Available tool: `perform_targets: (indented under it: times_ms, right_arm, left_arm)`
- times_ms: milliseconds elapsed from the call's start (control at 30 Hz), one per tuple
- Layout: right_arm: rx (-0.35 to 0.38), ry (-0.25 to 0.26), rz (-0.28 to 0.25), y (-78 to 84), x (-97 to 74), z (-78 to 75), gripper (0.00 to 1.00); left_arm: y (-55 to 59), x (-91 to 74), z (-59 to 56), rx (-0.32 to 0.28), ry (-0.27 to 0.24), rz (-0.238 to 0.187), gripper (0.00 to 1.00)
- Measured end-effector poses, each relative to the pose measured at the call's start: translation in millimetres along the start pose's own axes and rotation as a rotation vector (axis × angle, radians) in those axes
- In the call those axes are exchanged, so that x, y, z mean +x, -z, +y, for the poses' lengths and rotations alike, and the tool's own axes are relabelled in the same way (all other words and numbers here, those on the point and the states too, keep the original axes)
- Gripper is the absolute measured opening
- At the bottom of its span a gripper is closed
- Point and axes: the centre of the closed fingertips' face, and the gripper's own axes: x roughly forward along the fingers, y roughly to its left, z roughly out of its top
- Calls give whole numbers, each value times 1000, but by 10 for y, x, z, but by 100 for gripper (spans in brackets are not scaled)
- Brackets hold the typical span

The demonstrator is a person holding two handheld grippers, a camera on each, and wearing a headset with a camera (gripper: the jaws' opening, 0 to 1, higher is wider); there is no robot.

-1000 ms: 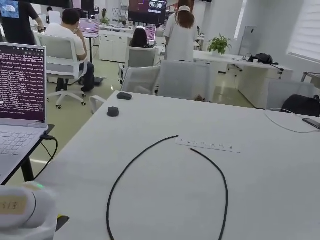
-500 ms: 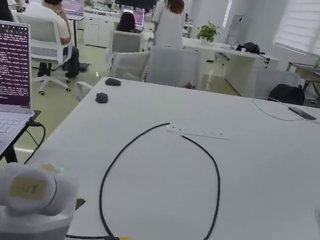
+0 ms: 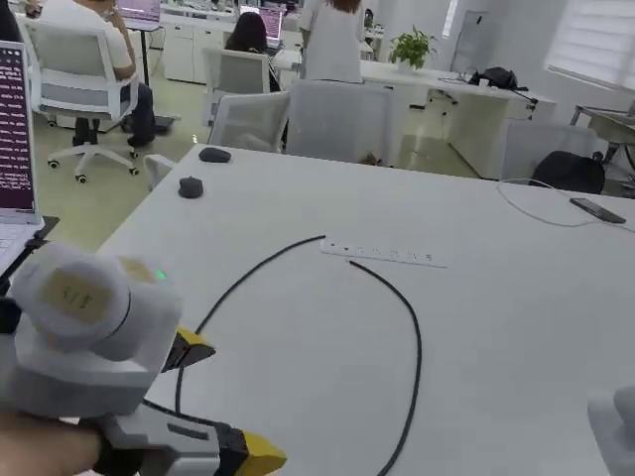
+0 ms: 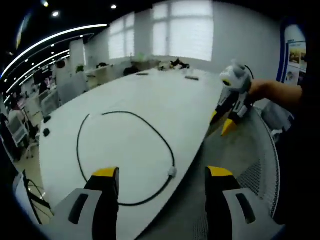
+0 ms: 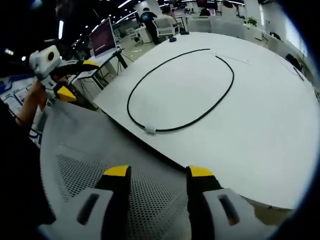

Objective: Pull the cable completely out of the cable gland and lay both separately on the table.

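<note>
A black cable (image 3: 412, 327) lies in an open loop on the white table (image 3: 516, 297). At the loop's near end sits a small white cable gland (image 4: 172, 172), still on the cable (image 4: 150, 127); the gland (image 5: 150, 129) lies close to the table's front edge. My left gripper (image 3: 226, 402) hovers at the lower left, open and holding nothing, short of the gland. Its jaws (image 4: 162, 172) stand wide apart. My right gripper (image 5: 159, 171) is open too, held back over a mesh chair seat, away from the cable (image 5: 220, 97).
A white power strip (image 3: 382, 255) lies between the cable's far ends. Two computer mice (image 3: 190, 186) sit at the far left and a laptop (image 3: 12, 129) on a side stand. A phone (image 3: 595, 209) lies far right. Office chairs (image 3: 337, 124) and people stand behind the table.
The head camera has tilted down, and my left gripper has risen further into view at the lower left. The cable has not moved.
</note>
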Motion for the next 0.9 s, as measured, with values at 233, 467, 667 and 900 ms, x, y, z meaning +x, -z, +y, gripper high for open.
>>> perform_targets:
  times_ms: [233,467,667,900]
  right_arm:
    - [-75,-45,-20,-72,48,132,43]
    - [-138,-30,-36,-153,22,141,39]
    - [-131,-1,-90,-227,-64,96,34]
    - [-120,16,-124,-218,-137,65,28]
  left_arm:
    - [121,600,-345,125,235,130,53]
    - [564,1268,-399,137,297,305,44]
    - [842,1577,-372,172,302,384,29]
    - [1052,1703,-288,203,295,499,35]
